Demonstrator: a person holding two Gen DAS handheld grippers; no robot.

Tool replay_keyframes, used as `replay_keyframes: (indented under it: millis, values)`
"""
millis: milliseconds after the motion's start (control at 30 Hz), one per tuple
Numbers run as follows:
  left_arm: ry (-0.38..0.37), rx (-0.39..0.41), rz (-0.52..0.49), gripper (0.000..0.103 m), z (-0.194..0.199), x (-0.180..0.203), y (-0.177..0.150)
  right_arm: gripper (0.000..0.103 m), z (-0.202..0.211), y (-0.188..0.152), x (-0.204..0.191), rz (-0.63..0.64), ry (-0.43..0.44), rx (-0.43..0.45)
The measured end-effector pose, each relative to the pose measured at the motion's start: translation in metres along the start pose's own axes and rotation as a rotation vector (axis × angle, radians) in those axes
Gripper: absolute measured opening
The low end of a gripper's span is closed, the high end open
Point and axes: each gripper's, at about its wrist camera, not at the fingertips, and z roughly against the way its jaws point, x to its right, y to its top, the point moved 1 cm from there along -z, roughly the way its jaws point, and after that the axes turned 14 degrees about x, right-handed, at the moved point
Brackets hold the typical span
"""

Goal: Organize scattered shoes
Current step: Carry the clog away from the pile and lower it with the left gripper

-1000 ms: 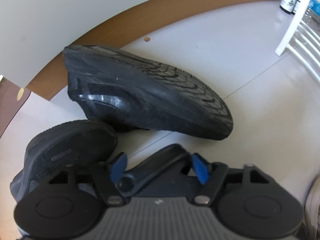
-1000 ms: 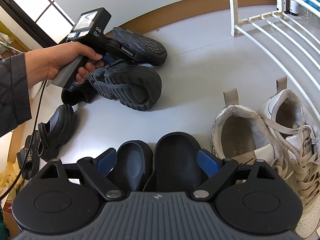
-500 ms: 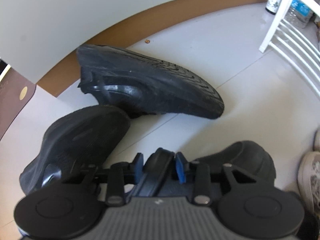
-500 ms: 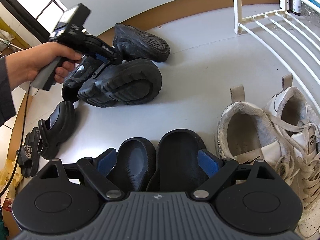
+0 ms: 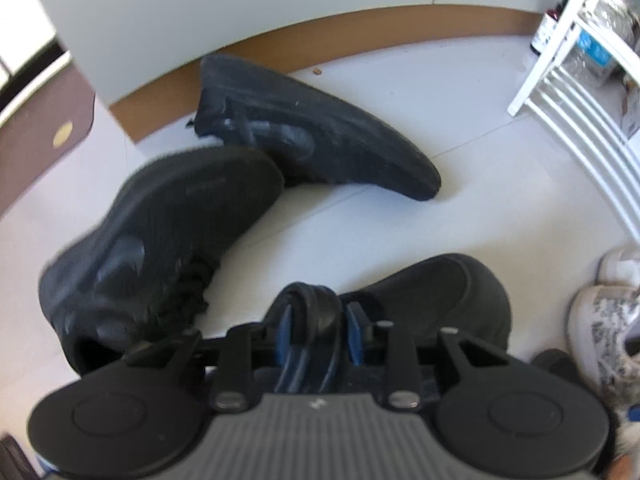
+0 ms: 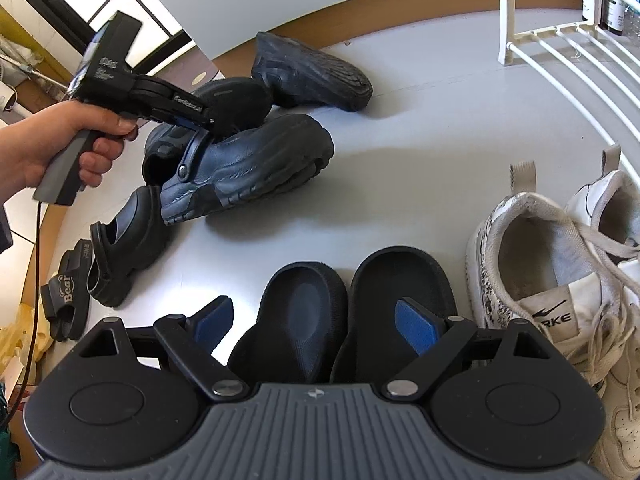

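Overhead, left gripper jaws close on the clog's strap, right gripper jaws gaping above pale floor tiles.

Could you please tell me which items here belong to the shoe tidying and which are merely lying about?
Job: navy clog, black clog, black sneakers, black slippers, white sneakers, Bear sandal.
Lying about: bottles on the white rack, floor crumb.

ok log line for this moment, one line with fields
left: fingers closing on clog strap | right: gripper open over slippers | sneakers by rack
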Motion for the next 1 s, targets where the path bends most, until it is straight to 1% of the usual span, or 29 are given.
replay_keyframes:
  millis: [67,100,200,267,333,467,567,700,800,933,1000]
  values:
    - [-0.031,-0.019,0.08,0.028,0.006,-0.008,-0.012,0.091,-0.001,0.0,0.0,-0.001,-0.003,-0.002]
    - [-0.036,-0.024,0.104,0.027,0.008,-0.011,-0.019,0.091,-0.002,0.0,0.0,-0.002,-0.003,-0.001]
    - [-0.017,-0.018,0.146,0.026,0.013,-0.019,-0.037,0.091,-0.002,-0.001,0.001,0.001,-0.004,-0.002]
    - [-0.003,-0.015,0.2,0.025,0.016,-0.029,-0.05,0.091,-0.002,-0.001,0.0,0.004,-0.006,-0.004]
    - [-0.004,-0.004,0.256,0.024,0.019,-0.039,-0.062,0.091,-0.003,-0.003,0.0,0.008,-0.007,-0.011]
    - [0.001,0.011,0.306,0.023,0.031,-0.046,-0.078,0.091,-0.005,-0.006,0.0,0.011,-0.011,-0.019]
    - [-0.011,0.016,0.374,0.021,0.04,-0.051,-0.087,0.091,-0.006,-0.006,-0.002,0.013,-0.013,-0.02]
    - [-0.007,0.023,0.408,0.018,0.053,-0.054,-0.098,0.091,-0.008,-0.007,-0.007,0.019,-0.004,-0.017]
    - [0.011,0.016,0.413,0.018,0.06,-0.058,-0.113,0.091,-0.008,-0.008,-0.01,0.025,0.004,-0.019]
    - [0.012,0.004,0.449,0.018,0.07,-0.063,-0.132,0.091,-0.009,-0.01,-0.014,0.029,0.011,-0.023]
    - [0.014,0.005,0.452,0.018,0.076,-0.063,-0.14,0.091,-0.009,-0.011,-0.018,0.034,0.015,-0.022]
